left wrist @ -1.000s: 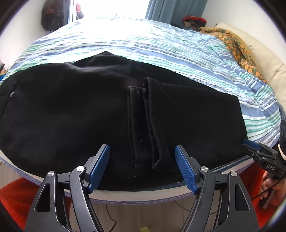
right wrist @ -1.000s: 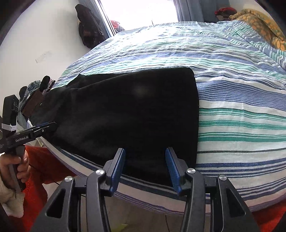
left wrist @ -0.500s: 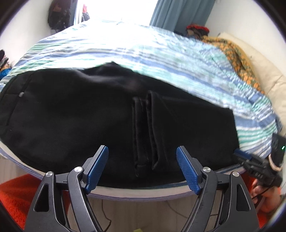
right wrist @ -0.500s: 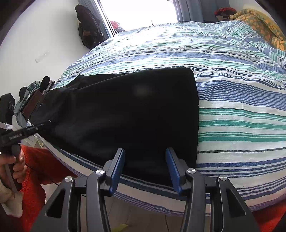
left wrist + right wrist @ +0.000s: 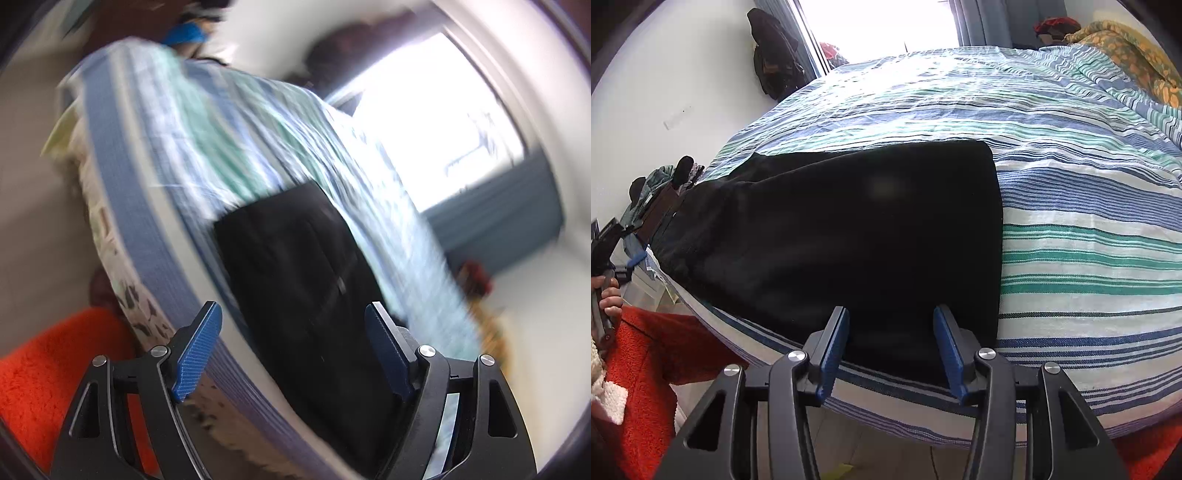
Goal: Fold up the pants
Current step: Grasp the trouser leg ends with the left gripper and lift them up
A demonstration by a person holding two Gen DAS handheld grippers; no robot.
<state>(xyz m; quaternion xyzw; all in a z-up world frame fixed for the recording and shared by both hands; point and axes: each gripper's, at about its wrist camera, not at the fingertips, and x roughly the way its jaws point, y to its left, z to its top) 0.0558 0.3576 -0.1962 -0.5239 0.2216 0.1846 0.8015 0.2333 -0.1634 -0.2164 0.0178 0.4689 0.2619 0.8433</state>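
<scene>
The black pants (image 5: 857, 236) are laid flat along the near edge of the striped bed (image 5: 1089, 206), already doubled into one long dark panel. The right gripper (image 5: 891, 349) is held low over that edge, jaws partly apart and empty; the right-hand end of the pants lies just ahead of its blue pads (image 5: 833, 352), with nothing clamped between them.

Out at the far left of that view, the left gripper (image 5: 613, 247) is seen in a hand (image 5: 607, 299), at the opposite end of the garment. From its own camera the picture is smeared and tilted, yet the left gripper (image 5: 295, 350) is seen spread wide with nothing pinched, the pants (image 5: 306, 288) stretching ahead between its fingers.

The step in hand is judged to be lining up for the next fold, end to end. It would be done best if both layers at the left end were caught together, low and square to the hem, so no layer is left behind. The right end should be pinned or left undisturbed. The lift is best kept low, so the cloth is not dragged off the mattress edge.
</scene>
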